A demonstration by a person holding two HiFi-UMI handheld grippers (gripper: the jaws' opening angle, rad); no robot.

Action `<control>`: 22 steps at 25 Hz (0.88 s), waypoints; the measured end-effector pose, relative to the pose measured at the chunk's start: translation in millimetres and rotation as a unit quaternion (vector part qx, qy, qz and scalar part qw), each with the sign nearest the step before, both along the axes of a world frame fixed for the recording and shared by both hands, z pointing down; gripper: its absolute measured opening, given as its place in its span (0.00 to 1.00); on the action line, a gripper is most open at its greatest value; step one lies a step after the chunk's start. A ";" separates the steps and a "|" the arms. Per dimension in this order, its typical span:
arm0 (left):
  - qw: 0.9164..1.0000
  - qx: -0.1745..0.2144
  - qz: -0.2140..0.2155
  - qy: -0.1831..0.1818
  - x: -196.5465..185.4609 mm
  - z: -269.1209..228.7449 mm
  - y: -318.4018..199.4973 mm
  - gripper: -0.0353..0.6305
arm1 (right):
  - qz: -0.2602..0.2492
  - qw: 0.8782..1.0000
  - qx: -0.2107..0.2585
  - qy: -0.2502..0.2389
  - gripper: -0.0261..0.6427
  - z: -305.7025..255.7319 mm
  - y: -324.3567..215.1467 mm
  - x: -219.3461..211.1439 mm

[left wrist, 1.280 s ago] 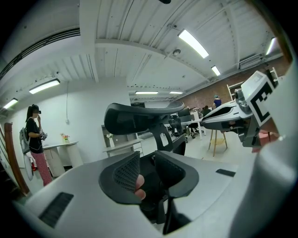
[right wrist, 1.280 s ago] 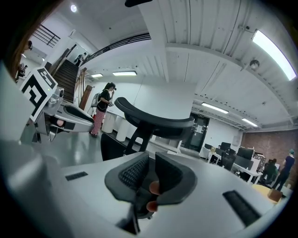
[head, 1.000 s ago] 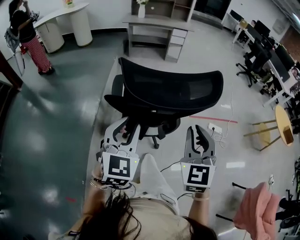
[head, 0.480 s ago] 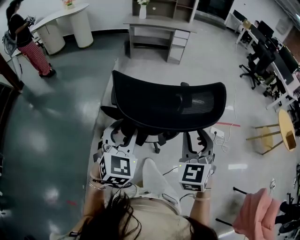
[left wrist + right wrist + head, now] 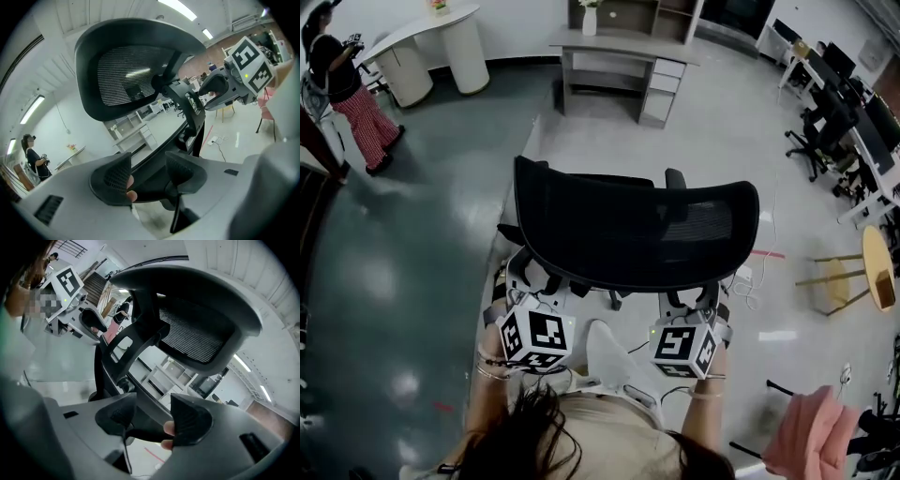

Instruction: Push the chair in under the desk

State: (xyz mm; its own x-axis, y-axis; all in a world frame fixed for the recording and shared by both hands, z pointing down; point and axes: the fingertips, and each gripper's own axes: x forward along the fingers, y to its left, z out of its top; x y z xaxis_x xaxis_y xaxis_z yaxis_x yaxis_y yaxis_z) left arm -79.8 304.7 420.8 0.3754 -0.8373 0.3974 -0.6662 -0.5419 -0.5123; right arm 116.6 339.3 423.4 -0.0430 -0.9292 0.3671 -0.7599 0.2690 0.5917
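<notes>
Both jaws opening — left tool [image 5: 147, 176], right tool [image 5: 152, 422] — chair [image 5: 637, 230] rim between, backrest [image 5: 124, 70] above

The chair [image 5: 633, 230] has a matt black mesh back; the floor [image 5: 394, 272] is glossy.

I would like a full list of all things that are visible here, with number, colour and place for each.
office chair: one, black, centre of the floor
desk: one, grey, far centre
vase: one, white, on that desk
counter: one, white, far left
person: one, red trousers, far left
stool: one, wooden, right edge
cloth: one, pink, lower right
left gripper: one, white, jaws opening, nothing clamped
right gripper: one, white, jaws opening, nothing clamped
</notes>
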 end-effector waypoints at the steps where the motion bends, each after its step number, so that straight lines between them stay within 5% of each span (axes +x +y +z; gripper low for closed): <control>1: 1.000 0.000 0.000 -0.009 0.5 0.9 -1.3 0.38 | -0.002 1.000 -0.003 0.007 0.36 2.6 -1.9 0.5; 10: 0.997 -0.035 0.034 -0.065 12.7 28.6 -4.4 0.38 | -0.009 0.997 -0.044 0.058 0.39 23.9 -15.9 9.2; 22: 0.995 -0.040 0.046 -0.079 13.4 27.5 -17.2 0.38 | -0.021 0.994 -0.087 0.069 0.39 35.5 -33.7 9.0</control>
State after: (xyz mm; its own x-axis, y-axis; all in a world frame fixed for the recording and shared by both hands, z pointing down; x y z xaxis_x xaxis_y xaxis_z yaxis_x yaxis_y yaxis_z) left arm -66.4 287.5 448.3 0.3772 -0.7658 0.5209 -0.5268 -0.6400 -0.5594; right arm 125.7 305.6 458.9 -0.0182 -0.8495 0.5272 -0.6605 0.4061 0.6315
